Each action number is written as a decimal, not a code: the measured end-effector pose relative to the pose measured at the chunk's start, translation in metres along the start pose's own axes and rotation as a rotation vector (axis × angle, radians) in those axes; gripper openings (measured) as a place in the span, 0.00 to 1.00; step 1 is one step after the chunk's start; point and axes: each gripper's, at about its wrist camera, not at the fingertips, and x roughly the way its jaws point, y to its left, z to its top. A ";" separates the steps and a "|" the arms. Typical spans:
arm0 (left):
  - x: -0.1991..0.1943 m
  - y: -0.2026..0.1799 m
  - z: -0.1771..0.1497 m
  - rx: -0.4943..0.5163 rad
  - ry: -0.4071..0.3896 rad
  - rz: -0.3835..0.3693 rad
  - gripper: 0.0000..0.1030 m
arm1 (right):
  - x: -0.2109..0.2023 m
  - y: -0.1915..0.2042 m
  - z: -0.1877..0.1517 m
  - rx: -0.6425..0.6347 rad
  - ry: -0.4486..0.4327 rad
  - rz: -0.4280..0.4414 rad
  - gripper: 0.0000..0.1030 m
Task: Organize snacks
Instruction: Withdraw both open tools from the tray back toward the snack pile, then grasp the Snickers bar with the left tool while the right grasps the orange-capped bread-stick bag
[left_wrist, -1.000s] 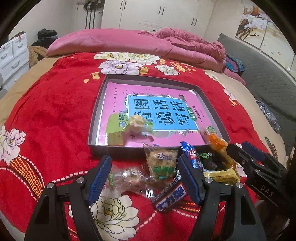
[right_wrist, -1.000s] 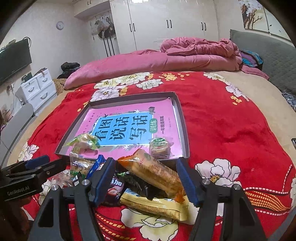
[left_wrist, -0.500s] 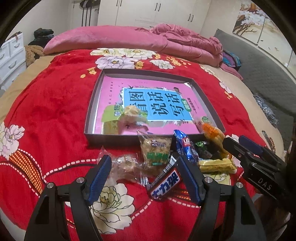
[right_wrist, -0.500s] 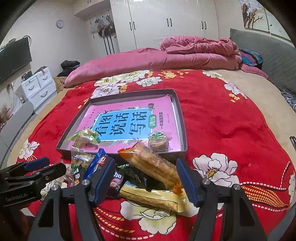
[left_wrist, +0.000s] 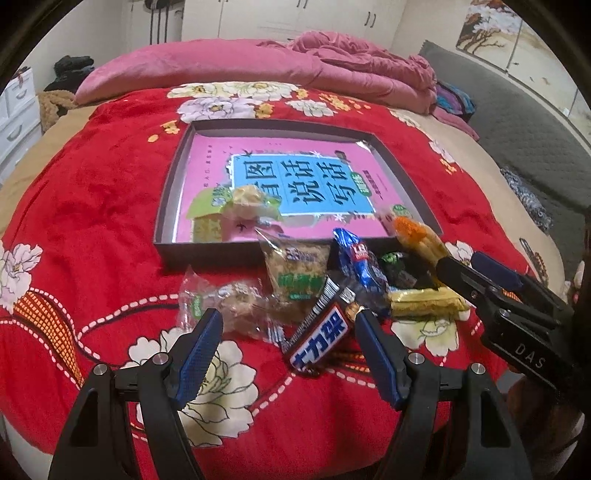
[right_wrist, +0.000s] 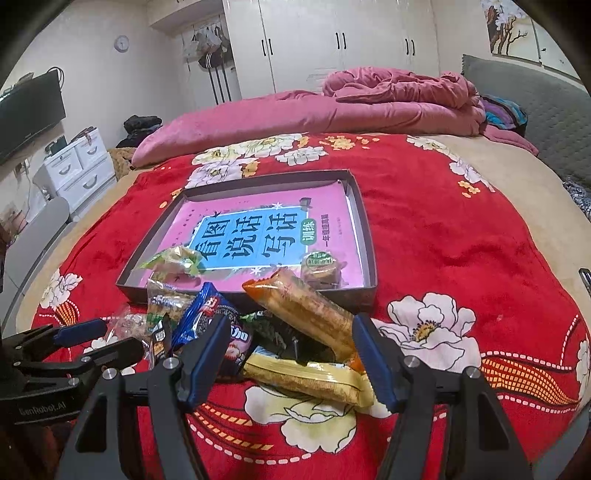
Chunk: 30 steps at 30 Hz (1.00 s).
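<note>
A heap of wrapped snacks lies on the red flowered blanket in front of a shallow dark box (left_wrist: 207, 251) lined with a pink book. My left gripper (left_wrist: 288, 350) is open just above the blanket; a dark Snickers bar (left_wrist: 319, 338) lies loose between its blue fingers, with a clear-wrapped cake (left_wrist: 229, 306) beside the left one. My right gripper (right_wrist: 290, 356) is open over a yellow wafer pack (right_wrist: 306, 376) and a long orange pack (right_wrist: 310, 310), touching neither. Two snacks lie inside the box (right_wrist: 243, 295): a green-wrapped pastry (right_wrist: 173, 260) and a round cake (right_wrist: 319, 264).
A blue Oreo pack (right_wrist: 207, 310) and a green-labelled biscuit bag (left_wrist: 295, 273) lie in the heap. Rolled pink bedding (right_wrist: 332, 110) lies at the far side of the bed. White drawers (right_wrist: 77, 166) stand to the left, a grey headboard (right_wrist: 554, 129) to the right.
The left wrist view has tipped a little, so the snack heap sits higher between its fingers. The right view is almost the same. No snack has moved and both grippers stay equally wide.
</note>
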 end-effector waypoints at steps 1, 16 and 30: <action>0.001 -0.002 -0.001 0.006 0.007 0.000 0.73 | 0.000 0.000 0.000 0.000 0.002 0.000 0.66; 0.019 -0.010 -0.005 0.031 0.078 0.002 0.73 | 0.019 -0.023 -0.003 0.074 0.090 -0.042 0.66; 0.035 -0.012 -0.004 0.019 0.132 -0.018 0.73 | 0.034 -0.028 0.004 0.059 0.093 -0.056 0.63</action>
